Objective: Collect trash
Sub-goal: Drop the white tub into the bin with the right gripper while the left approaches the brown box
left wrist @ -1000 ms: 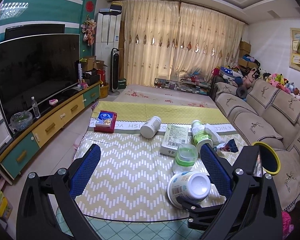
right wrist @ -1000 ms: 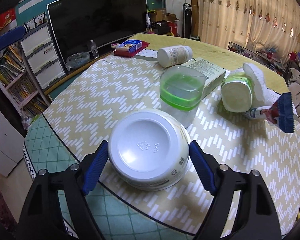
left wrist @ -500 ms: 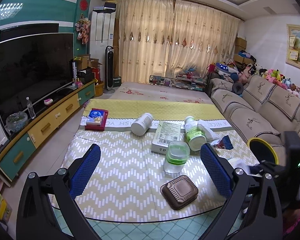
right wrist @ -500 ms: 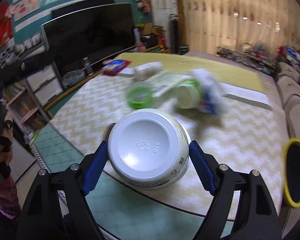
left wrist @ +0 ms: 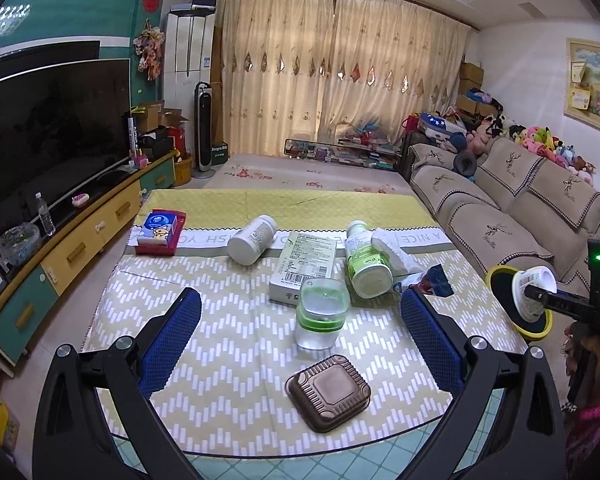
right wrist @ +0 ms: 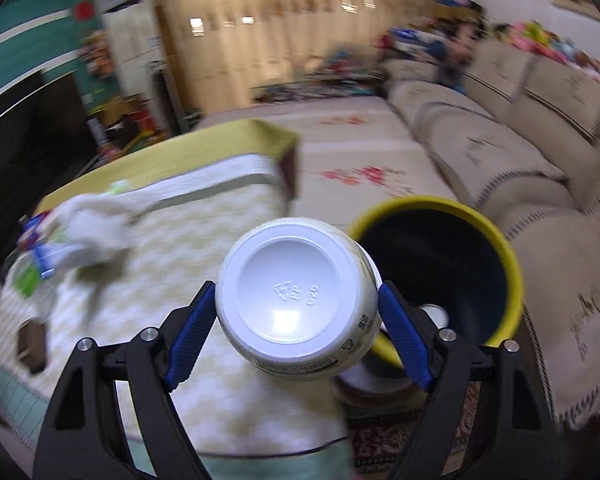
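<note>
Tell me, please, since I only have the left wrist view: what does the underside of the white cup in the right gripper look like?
Observer: The white cup has a plain round base with a moulded recycling mark, and its base faces the camera.
Operator: Thank you. Is anything already inside the yellow-rimmed bin?
Observer: Yes, a small pale round item shows low inside the bin, just behind the right gripper; I cannot tell what it is.
Operator: Do both pads press on the cup?
Observer: Yes, both blue pads press against its sides.

A dark television (left wrist: pixel 48 136) faces my beige sofa (left wrist: pixel 520 200), stuffed toys (left wrist: pixel 540 140) piled behind, cream curtains (left wrist: pixel 332 72) drawn.
</note>
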